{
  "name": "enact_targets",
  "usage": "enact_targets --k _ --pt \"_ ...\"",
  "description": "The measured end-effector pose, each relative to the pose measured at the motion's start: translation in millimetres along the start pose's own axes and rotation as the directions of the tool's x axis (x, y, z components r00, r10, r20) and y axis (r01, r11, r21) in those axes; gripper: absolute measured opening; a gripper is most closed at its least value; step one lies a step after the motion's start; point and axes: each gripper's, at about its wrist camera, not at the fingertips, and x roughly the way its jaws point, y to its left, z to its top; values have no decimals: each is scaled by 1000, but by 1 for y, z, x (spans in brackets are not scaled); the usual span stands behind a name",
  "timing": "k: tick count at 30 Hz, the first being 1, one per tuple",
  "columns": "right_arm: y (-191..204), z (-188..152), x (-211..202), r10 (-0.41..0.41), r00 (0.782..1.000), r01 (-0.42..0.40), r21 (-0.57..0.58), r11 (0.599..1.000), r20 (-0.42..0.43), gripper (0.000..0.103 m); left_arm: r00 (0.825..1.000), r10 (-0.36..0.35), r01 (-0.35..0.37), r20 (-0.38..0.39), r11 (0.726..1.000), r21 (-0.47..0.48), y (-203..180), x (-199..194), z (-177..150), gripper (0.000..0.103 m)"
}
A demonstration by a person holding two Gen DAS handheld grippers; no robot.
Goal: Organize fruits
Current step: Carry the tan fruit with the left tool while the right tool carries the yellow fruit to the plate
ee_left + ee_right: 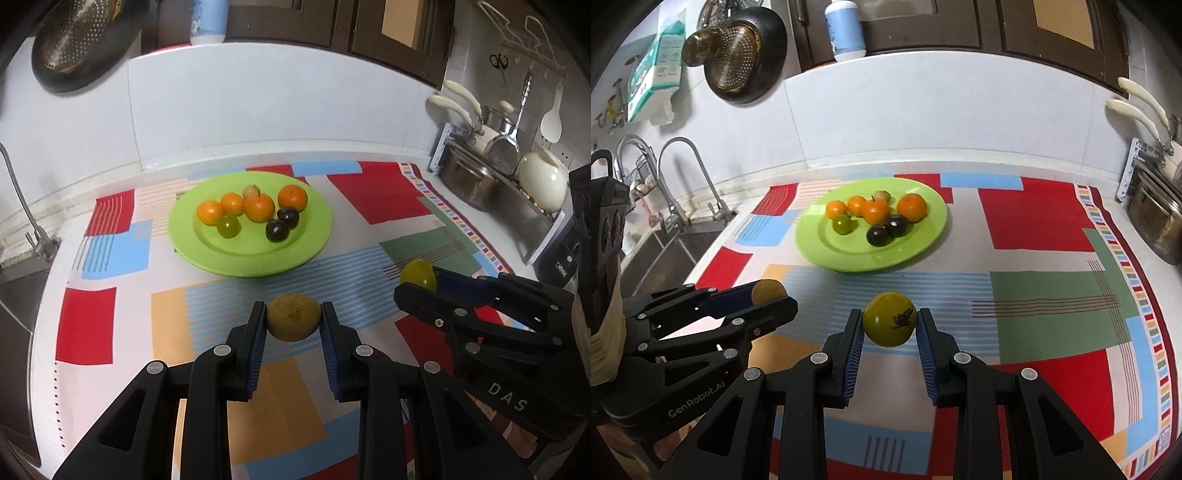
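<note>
My left gripper [294,314] is shut on a brown kiwi [293,316] and holds it above the cloth, in front of the green plate [207,243]. My right gripper [890,319] is shut on a yellow-green tomato [889,318]. The plate [812,251] holds several oranges [258,207], a green fruit [228,225], two dark plums [277,230] and a small pale fruit [251,191]. In the left wrist view the right gripper [419,282] is at the right with the tomato [418,274]. In the right wrist view the left gripper [772,295] is at the left with the kiwi [768,290].
A colourful patchwork cloth [1034,229] covers the counter. A sink with a tap [683,177] lies at the left. A rack with pots [472,177] and a white kettle [541,181] stands at the right. A colander [738,51] hangs on the white back wall.
</note>
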Motion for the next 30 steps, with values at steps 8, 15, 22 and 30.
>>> enact_targets --k 8,15,22,30 --pt "17 15 -8 2 999 -1 -26 1000 42 30 998 6 -7 55 1000 17 11 -18 14 29" --pt "25 34 -13 -9 996 14 -47 999 91 30 994 16 -21 107 999 41 18 -26 33 29" --pt "27 55 -12 -5 992 10 -45 999 124 30 988 21 -30 152 998 62 24 -29 53 29" --pt "27 79 -1 -9 989 17 -52 998 145 30 987 17 -28 157 997 70 34 -16 80 29"
